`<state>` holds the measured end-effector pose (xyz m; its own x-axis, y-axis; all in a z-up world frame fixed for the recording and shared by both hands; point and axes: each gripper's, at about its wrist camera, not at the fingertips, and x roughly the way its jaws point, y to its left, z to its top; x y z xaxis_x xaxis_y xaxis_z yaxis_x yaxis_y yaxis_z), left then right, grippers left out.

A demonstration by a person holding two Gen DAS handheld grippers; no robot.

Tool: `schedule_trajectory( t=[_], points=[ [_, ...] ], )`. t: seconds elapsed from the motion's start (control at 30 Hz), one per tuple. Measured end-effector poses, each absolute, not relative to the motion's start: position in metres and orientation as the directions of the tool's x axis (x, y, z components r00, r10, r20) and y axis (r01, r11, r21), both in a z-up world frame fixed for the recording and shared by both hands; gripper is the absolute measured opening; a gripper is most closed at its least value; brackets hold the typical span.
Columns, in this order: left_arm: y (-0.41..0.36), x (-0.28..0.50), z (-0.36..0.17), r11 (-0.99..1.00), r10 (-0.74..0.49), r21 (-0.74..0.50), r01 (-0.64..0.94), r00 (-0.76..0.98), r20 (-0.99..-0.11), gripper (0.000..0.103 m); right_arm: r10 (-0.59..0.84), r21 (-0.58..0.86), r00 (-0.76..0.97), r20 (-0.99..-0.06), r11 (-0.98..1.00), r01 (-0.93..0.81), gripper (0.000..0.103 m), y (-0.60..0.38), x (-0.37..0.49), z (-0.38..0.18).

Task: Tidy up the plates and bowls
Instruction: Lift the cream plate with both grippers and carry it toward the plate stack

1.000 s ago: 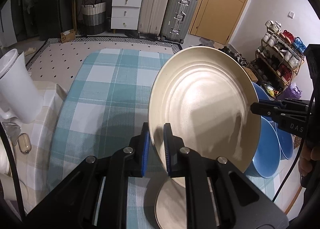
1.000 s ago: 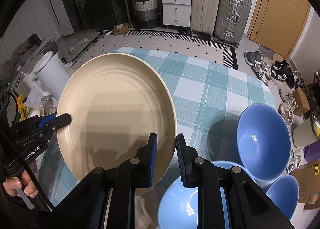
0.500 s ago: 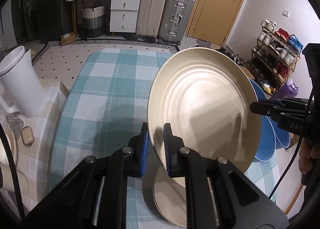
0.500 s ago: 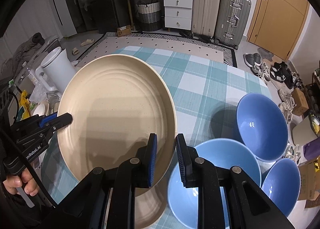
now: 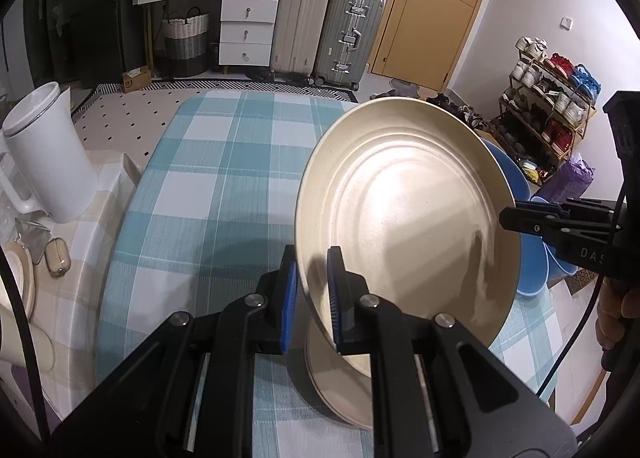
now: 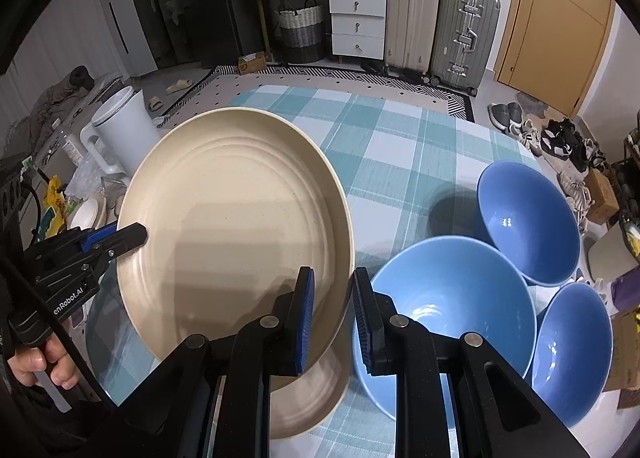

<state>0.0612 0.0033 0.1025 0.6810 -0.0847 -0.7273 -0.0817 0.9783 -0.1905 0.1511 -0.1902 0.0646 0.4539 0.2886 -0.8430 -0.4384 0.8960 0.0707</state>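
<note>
Checked tablecloth (image 6: 400,146) bears empty blue bowls (image 6: 448,298); each hand-held gripper (image 5: 312,298) (image 6: 332,310) clamps cream plate (image 6: 232,226)

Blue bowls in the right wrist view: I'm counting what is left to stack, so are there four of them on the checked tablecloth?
No, only three blue bowls show, clustered right of the beige plate.

The raised cream plate (image 5: 404,218) hides most of a second cream plate (image 5: 340,390) on the checked tablecloth (image 5: 208,186) and much of the blue bowls (image 5: 520,186) in the left wrist view; black gripper bodies cover the plates' near edges.
</note>
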Motion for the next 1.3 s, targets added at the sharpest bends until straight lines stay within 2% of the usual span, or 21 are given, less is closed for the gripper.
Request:
schedule_trajectory(
  t=[1.3],
  points=[
    [-0.003,0.027,0.049,0.976,-0.106,-0.206,-0.073,0.667,-0.737,0.010,0.268,0.055,0.450,-0.852,0.900,-0.432,0.020,-0.194,0.103,0.021]
  ],
)
